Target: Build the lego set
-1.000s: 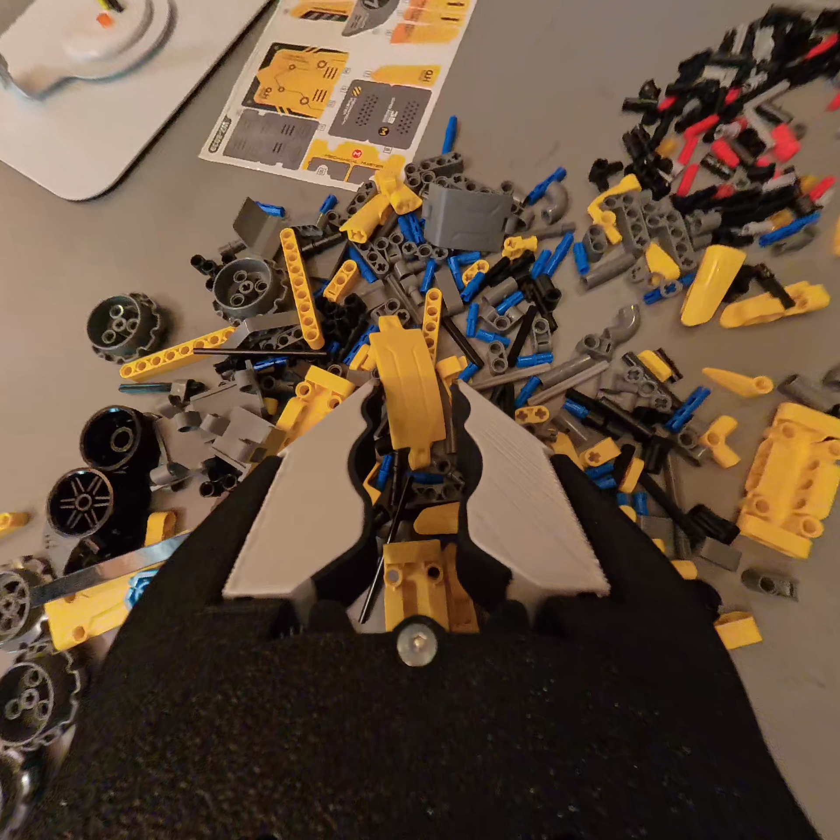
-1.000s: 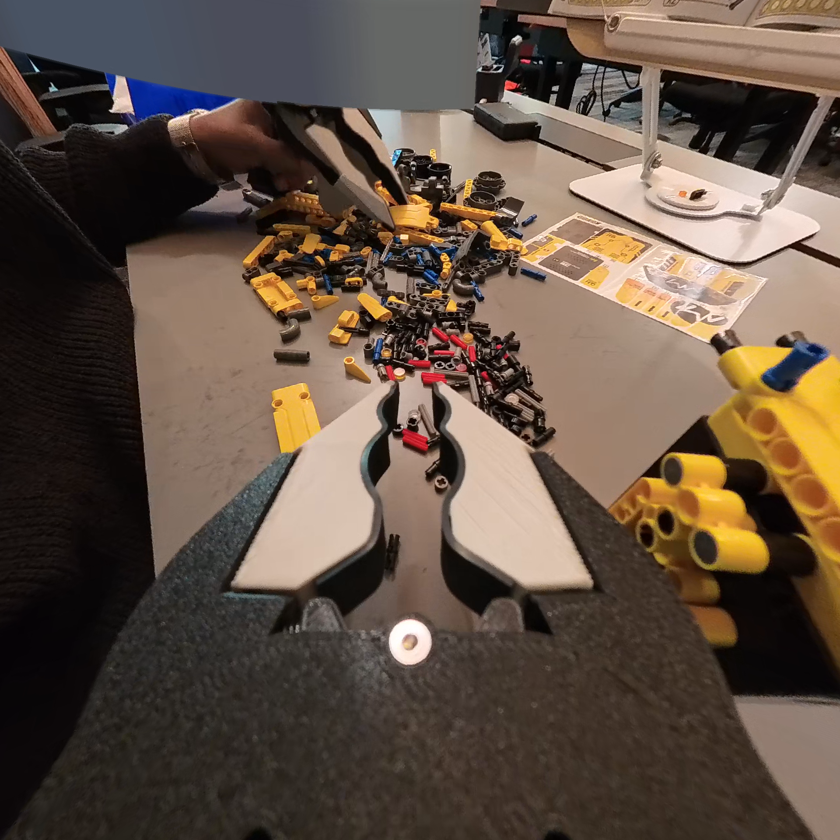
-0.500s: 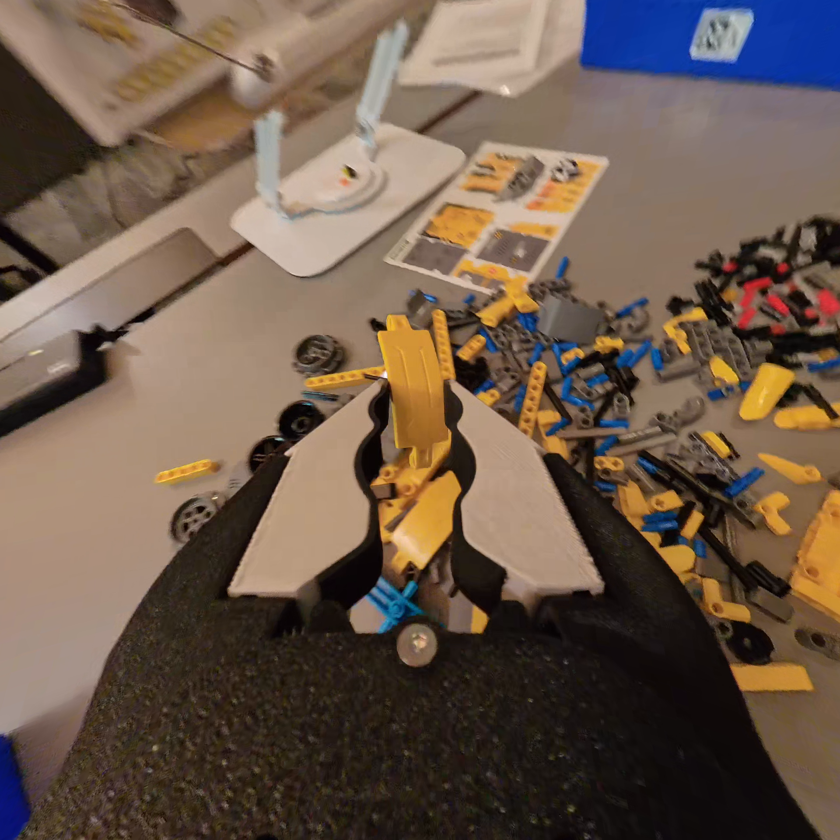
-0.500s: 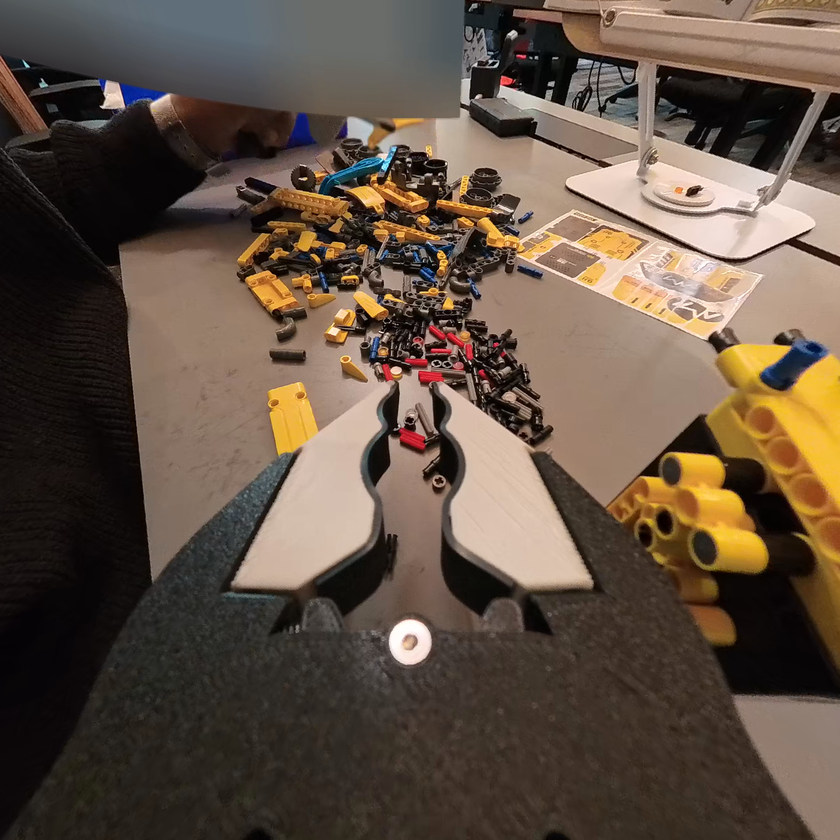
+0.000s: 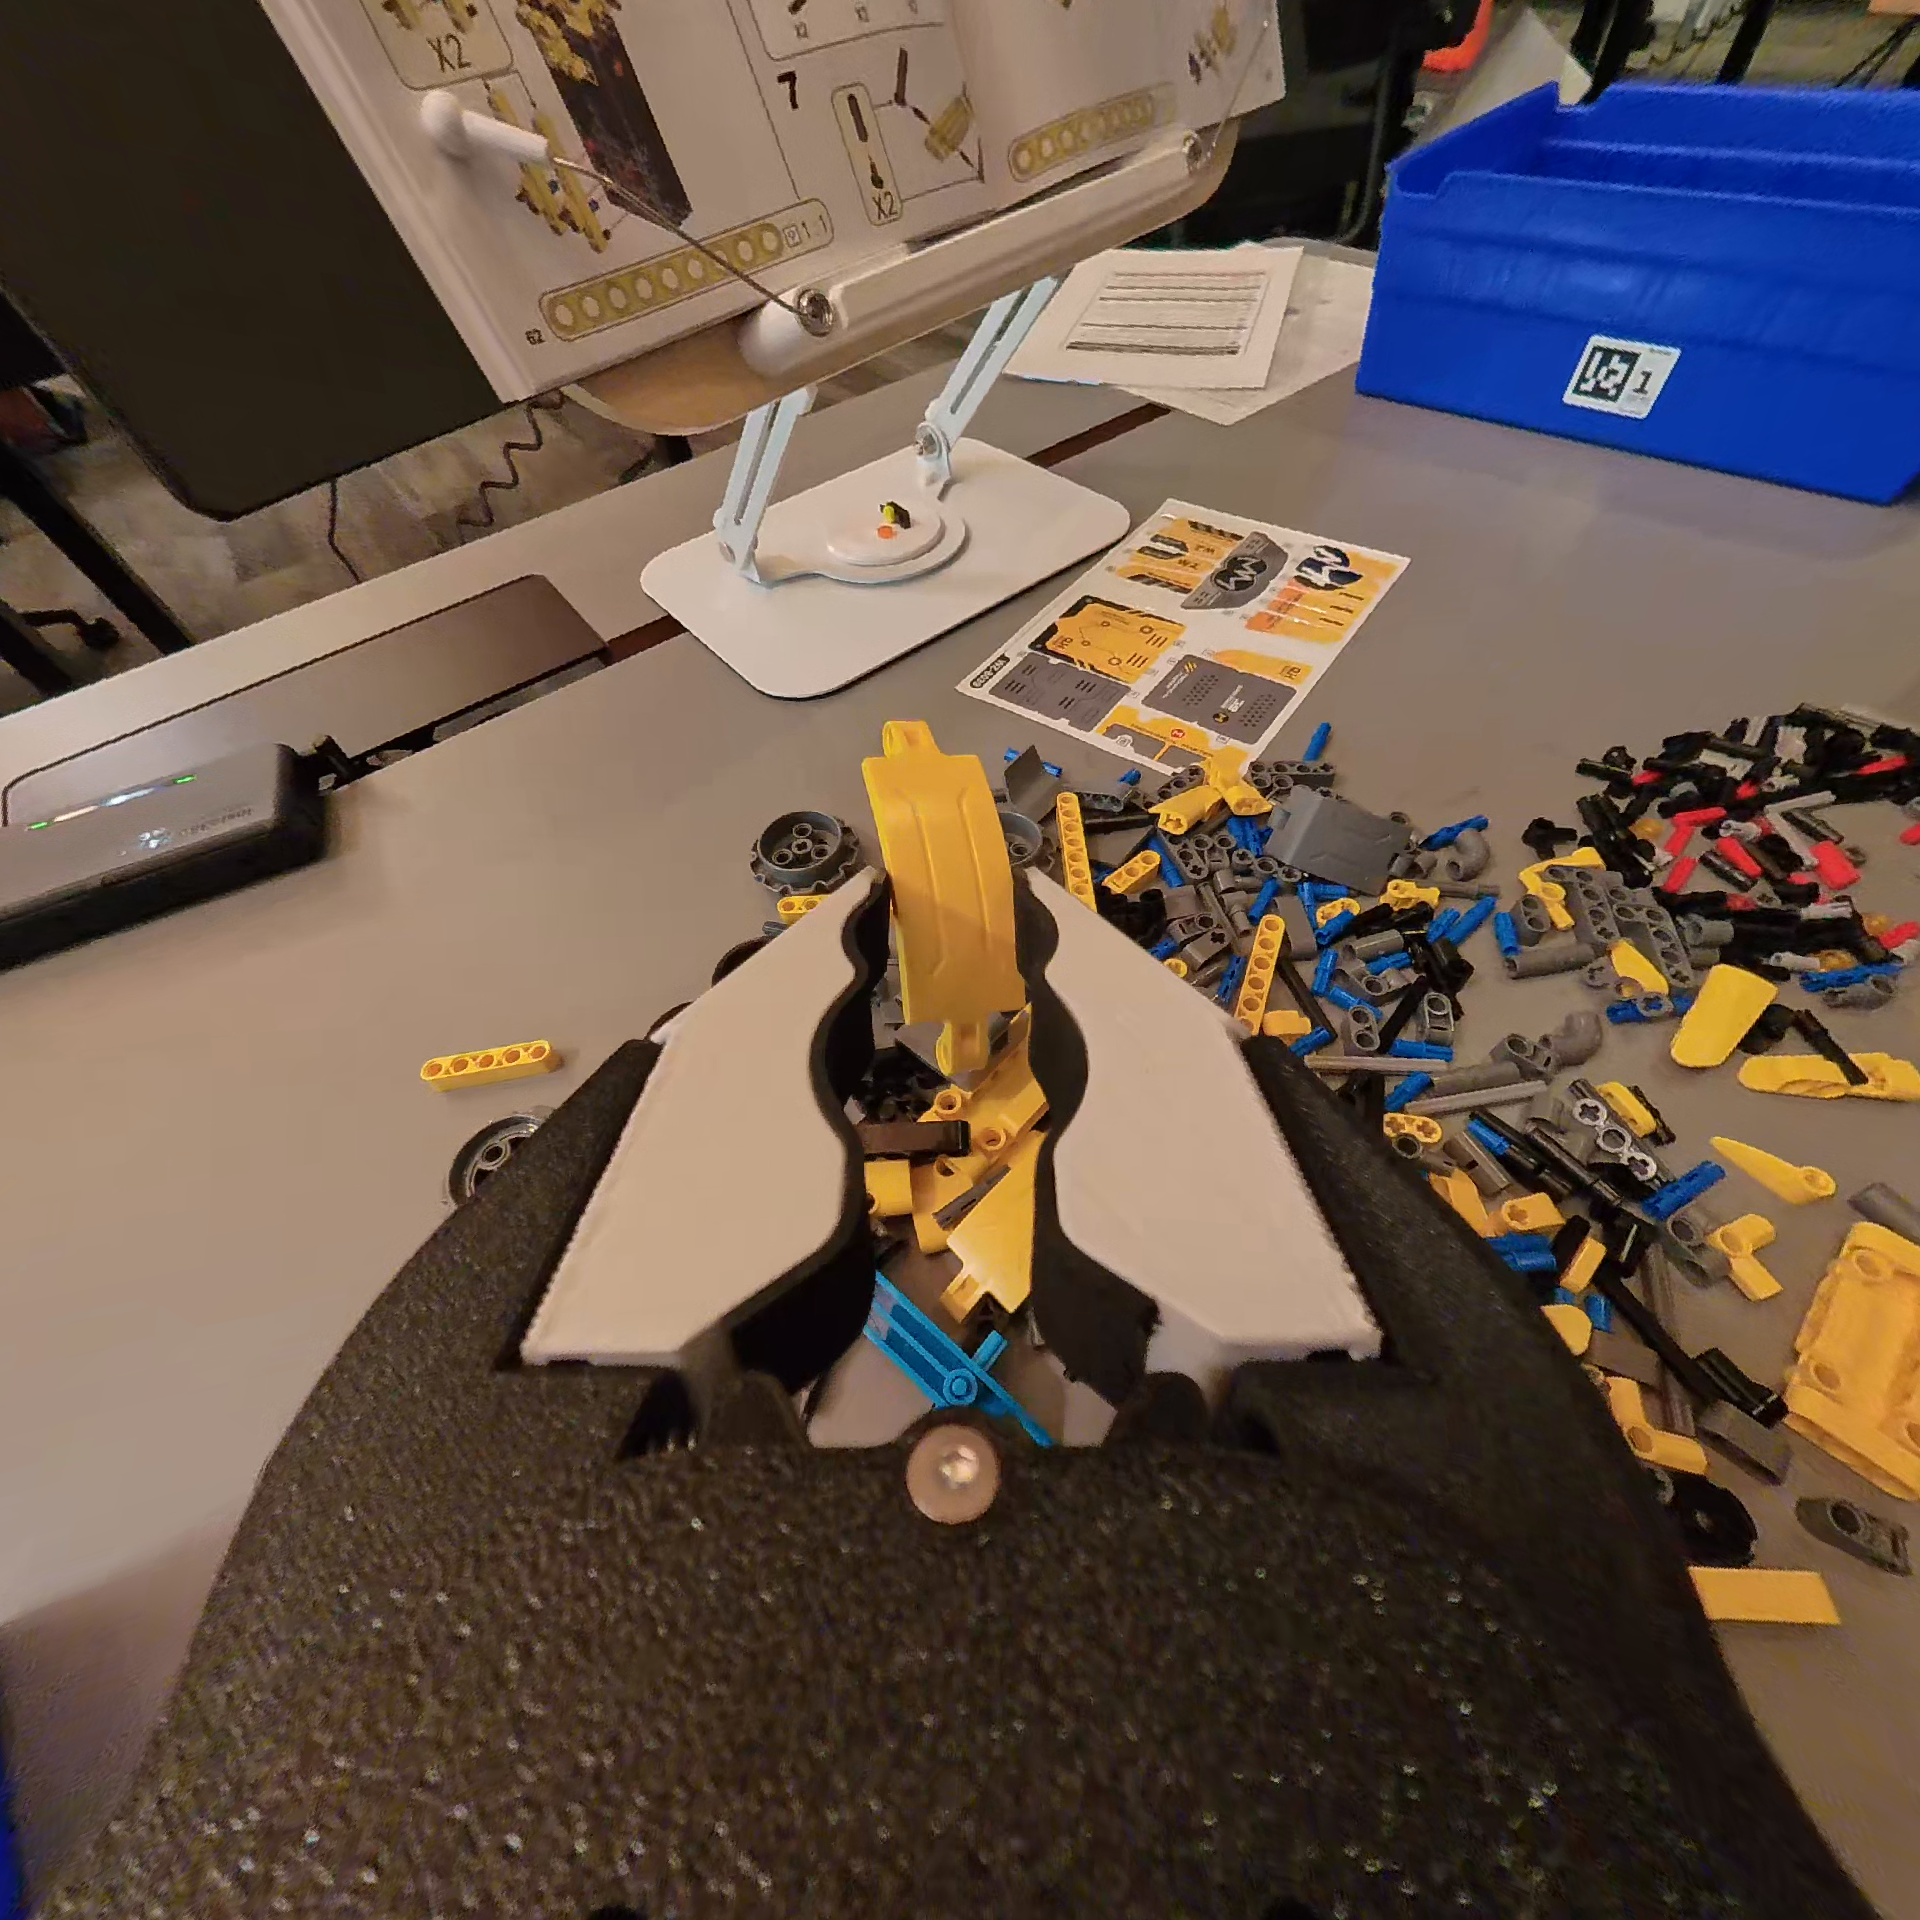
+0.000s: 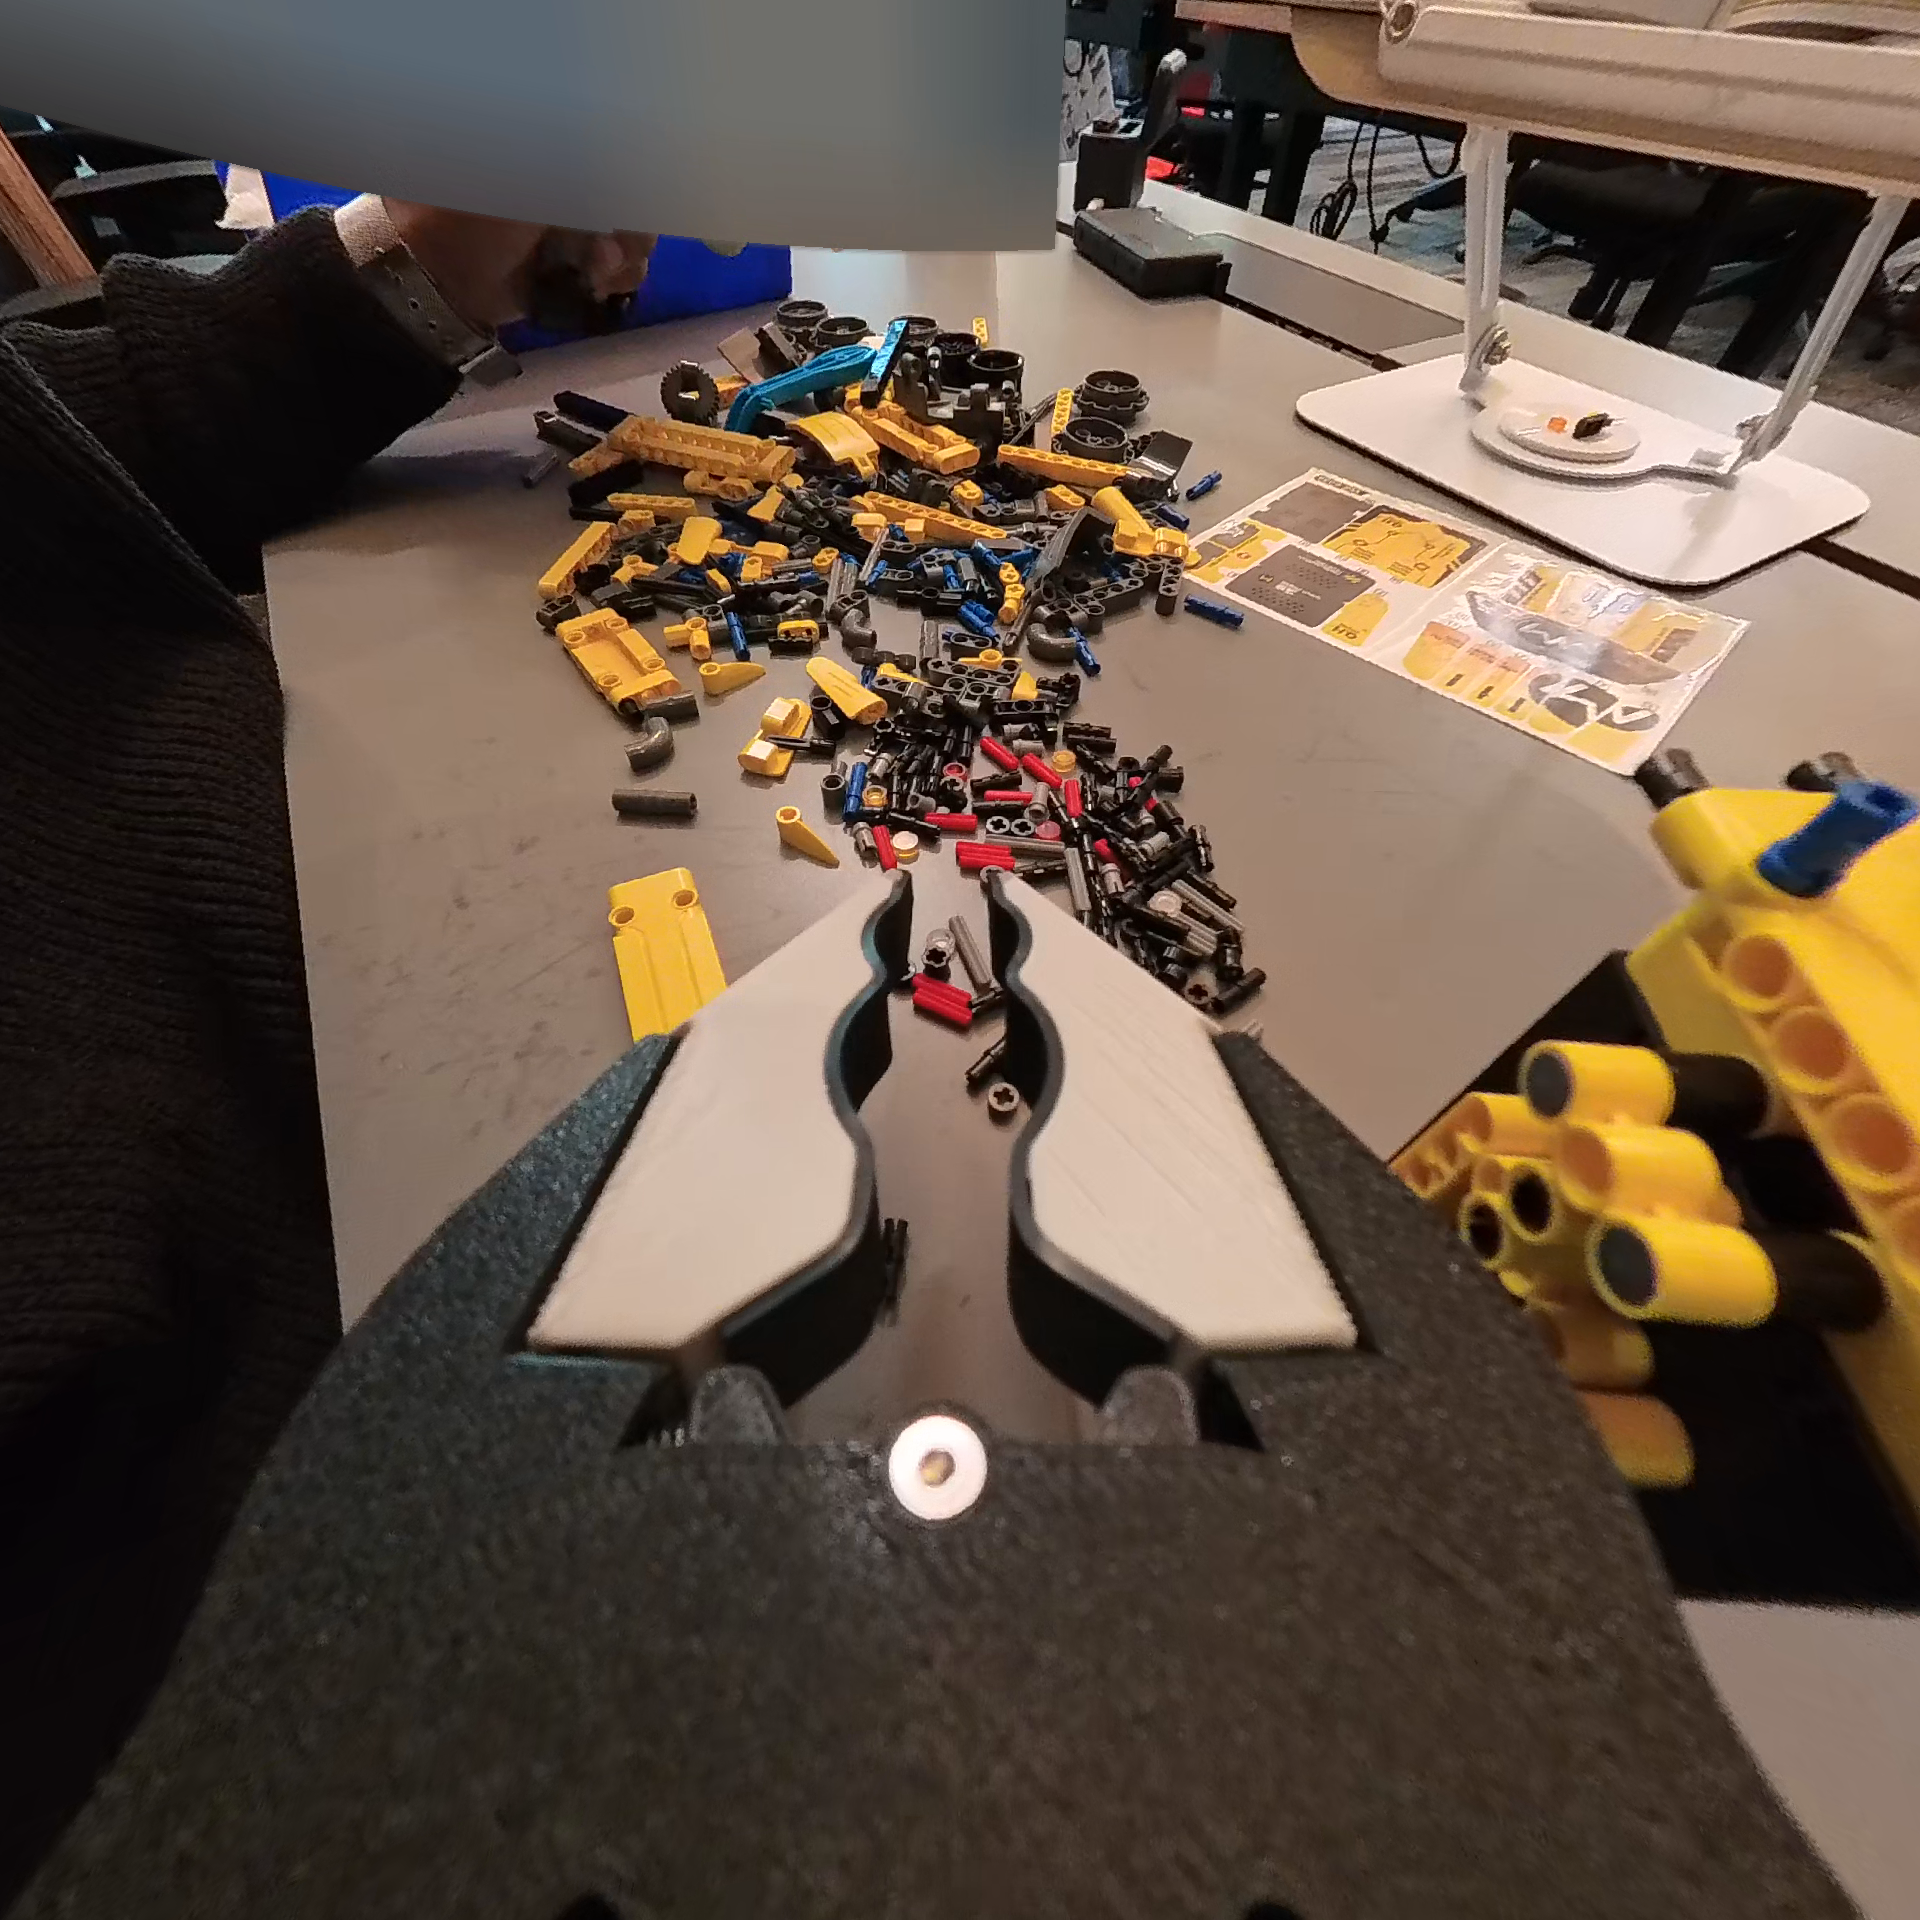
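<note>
My left gripper [image 5: 954, 883] is shut on a yellow curved panel [image 5: 940, 831] and holds it upright above the pile of loose yellow, blue, grey and black building pieces [image 5: 1351, 966]. My right gripper [image 6: 945, 881] is slightly open and empty, low over the table. Small red and black pins [image 6: 940, 1003] lie on the table under its fingers. A partly built yellow assembly [image 6: 1714, 1143] with a blue pin sits just right of it. A flat yellow panel [image 6: 665, 951] lies just left of it.
A white stand [image 5: 883, 582] holds an open instruction booklet [image 5: 727, 156]. A sticker sheet [image 5: 1184, 644] lies beside it, with a blue bin [image 5: 1662, 260] at the far right. A grey device [image 5: 156, 831] sits left. A person's black sleeve [image 6: 135, 831] fills the left of the right wrist view. Left tips to right tips: about 35 cm.
My left gripper has lifted the yellow curved panel out of the pile and tilted up, so the stand and bin now show. My right gripper has stayed in place.
</note>
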Demonstrator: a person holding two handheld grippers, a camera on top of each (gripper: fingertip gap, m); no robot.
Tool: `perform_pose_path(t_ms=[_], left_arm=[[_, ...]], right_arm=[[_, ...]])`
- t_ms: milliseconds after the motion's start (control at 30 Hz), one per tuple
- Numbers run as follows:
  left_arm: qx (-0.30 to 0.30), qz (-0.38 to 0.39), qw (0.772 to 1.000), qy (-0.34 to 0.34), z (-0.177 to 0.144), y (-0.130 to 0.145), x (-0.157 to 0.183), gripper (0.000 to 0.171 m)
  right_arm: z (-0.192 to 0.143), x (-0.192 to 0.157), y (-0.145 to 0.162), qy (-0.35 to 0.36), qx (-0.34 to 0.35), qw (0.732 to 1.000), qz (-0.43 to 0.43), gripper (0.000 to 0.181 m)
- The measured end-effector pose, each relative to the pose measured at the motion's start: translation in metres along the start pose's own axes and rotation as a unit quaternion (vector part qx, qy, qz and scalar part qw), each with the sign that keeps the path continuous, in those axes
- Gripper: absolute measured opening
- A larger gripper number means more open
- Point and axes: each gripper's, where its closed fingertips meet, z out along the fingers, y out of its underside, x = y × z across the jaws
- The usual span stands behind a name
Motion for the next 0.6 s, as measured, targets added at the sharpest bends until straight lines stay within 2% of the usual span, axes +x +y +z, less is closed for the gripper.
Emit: perform_pose_path(t_ms=[600], left_arm=[[0.01,-0.025,1.0,0.015,-0.0017,-0.0027,0.0009,0.023]], right_arm=[[0.0007,-0.0005,0.0007,-0.001,-0.003,1.0,-0.001,0.014]])
